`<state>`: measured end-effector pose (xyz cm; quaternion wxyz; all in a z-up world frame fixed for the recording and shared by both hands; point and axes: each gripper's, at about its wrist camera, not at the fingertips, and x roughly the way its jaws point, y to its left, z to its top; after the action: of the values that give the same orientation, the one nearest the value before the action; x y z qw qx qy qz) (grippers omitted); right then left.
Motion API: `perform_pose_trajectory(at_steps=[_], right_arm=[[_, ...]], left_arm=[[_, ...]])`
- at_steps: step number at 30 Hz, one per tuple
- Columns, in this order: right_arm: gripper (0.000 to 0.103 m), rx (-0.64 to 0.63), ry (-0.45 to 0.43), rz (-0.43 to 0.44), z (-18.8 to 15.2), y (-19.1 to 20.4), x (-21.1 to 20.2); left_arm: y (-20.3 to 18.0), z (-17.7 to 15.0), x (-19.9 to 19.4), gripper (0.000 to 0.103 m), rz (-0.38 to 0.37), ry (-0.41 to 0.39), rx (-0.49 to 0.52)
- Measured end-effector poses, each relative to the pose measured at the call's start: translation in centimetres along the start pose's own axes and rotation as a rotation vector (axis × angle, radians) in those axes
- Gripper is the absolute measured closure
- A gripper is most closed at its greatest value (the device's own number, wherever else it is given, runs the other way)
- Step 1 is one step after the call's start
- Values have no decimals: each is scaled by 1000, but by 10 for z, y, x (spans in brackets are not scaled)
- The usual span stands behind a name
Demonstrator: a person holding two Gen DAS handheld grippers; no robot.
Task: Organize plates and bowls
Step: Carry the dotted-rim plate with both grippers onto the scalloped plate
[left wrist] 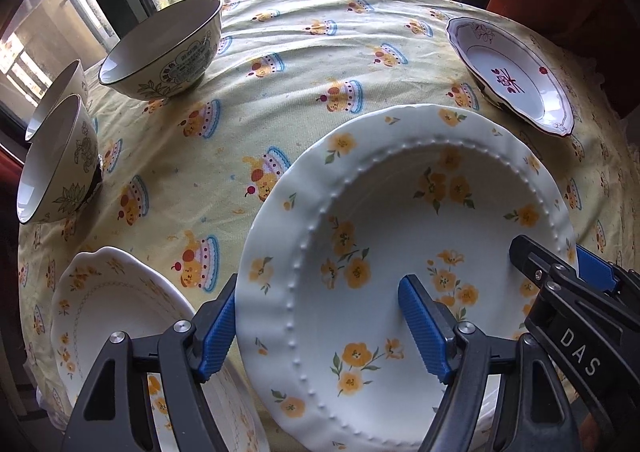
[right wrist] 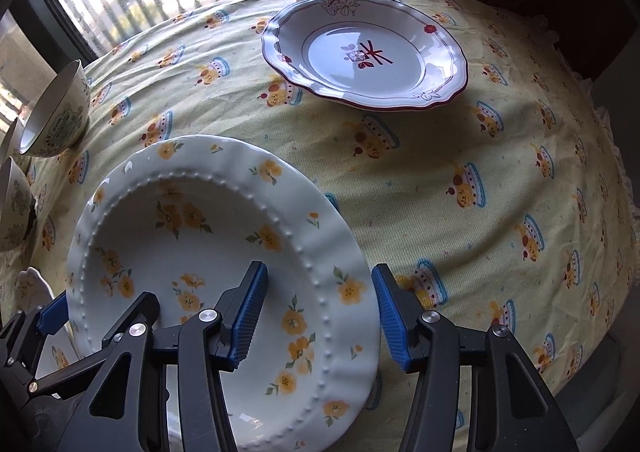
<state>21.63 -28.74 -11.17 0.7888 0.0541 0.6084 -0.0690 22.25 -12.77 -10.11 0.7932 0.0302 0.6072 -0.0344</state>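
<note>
The one text that reads clearly is "DAS", in pale capital letters on the black arm of the right gripper (left wrist: 576,272), seen in the left wrist view at the lower right, just beside the left gripper (left wrist: 320,328). Far ahead and to the left of the left gripper, the largest bowl (left wrist: 160,48) carries a dark framed panel of small printed characters on its outer wall, too small and blurred to make out. Nothing legible shows in the right wrist view.
</note>
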Motion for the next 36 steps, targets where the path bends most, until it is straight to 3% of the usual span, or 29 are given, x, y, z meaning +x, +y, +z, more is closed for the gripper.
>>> perform_pose_trajectory(at_steps=[20, 36], right_arm=[[45, 2, -131, -45, -30, 75, -79], [45, -88, -97, -35, -60, 145, -79]], left_arm=[[81, -23, -50, 26, -78, -110, -29], [155, -66, -46, 26, -86, -58, -134]])
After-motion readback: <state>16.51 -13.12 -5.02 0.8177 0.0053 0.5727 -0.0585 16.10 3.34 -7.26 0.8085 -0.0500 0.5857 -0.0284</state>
